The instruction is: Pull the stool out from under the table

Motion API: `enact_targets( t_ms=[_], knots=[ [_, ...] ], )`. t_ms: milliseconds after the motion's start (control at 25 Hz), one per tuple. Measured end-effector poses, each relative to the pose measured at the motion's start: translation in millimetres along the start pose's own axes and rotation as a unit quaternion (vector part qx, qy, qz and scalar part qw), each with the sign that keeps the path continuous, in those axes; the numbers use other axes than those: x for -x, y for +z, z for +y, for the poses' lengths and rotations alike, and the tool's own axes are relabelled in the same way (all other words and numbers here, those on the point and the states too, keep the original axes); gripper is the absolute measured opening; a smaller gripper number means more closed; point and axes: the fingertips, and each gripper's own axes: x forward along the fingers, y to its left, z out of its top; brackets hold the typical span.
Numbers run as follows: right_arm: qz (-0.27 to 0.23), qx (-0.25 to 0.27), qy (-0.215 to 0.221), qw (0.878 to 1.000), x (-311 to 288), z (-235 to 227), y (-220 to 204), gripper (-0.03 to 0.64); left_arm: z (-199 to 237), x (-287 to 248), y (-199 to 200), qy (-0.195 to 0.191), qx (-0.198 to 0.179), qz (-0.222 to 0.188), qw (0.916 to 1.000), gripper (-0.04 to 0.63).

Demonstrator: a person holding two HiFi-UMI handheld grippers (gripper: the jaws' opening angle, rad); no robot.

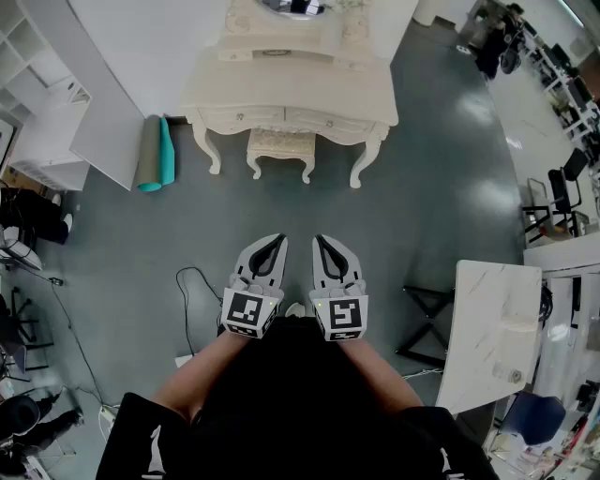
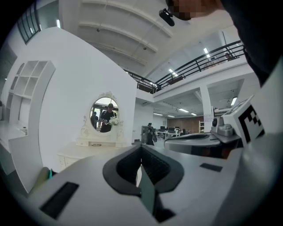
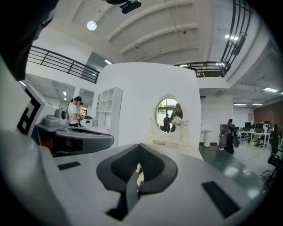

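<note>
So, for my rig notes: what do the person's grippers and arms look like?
The left gripper and right gripper match: pale grey shells tapering to a point, dark grey pads inside. Each has a cube with a black-and-white square marker at the back. The person wears a black top, forearms uncovered.

Hidden, cut off, or too small to tell
Back part of the stool point(image 1: 280, 148) tucked under the worktop point(image 1: 291, 94). Top of the mirror point(image 1: 295, 7) cut off by the picture's upper edge. Low part of the worktop blocked by the left gripper point(image 2: 141, 148) in its own view, and by the right gripper point(image 3: 139, 152) in its own. People point(image 2: 106, 115) in the mirror glass too small to make out. Pale bit point(image 3: 139, 171) in the right gripper's hole: can't tell what.
</note>
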Motion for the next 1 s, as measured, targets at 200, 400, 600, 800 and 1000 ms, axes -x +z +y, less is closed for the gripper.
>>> enact_targets(
  t_ms=[200,400,600,800,1000],
  knots=[
    [-0.011,0.006,0.001,1.0,2.0,-11.8,1.1,0.018,-4.6,-9.8,2.4,0.005,-0.004,-0.011,0.9999,0.012],
    [-0.021,-0.002,-0.017,1.0,11.1,-28.4,-1.1,0.018,-1.4,-15.2,-5.2,0.008,0.025,-0.006,0.9997,0.012],
    [-0.009,-0.007,-0.016,1.0,4.4,-35.4,-11.5,0.018,9.8,-23.3,-13.8,0.017,0.024,0.001,0.9996,0.012],
    [-0.025,-0.005,-0.024,0.999,-13.6,-49.4,-5.6,0.018,22.0,-32.2,-14.2,0.024,0.024,0.003,0.9994,0.012],
    [-0.033,0.001,-0.037,0.999,-47.3,-62.4,2.7,0.018,51.4,-48.9,-11.5,0.021,0.024,-0.001,0.9995,0.014]
  ],
)
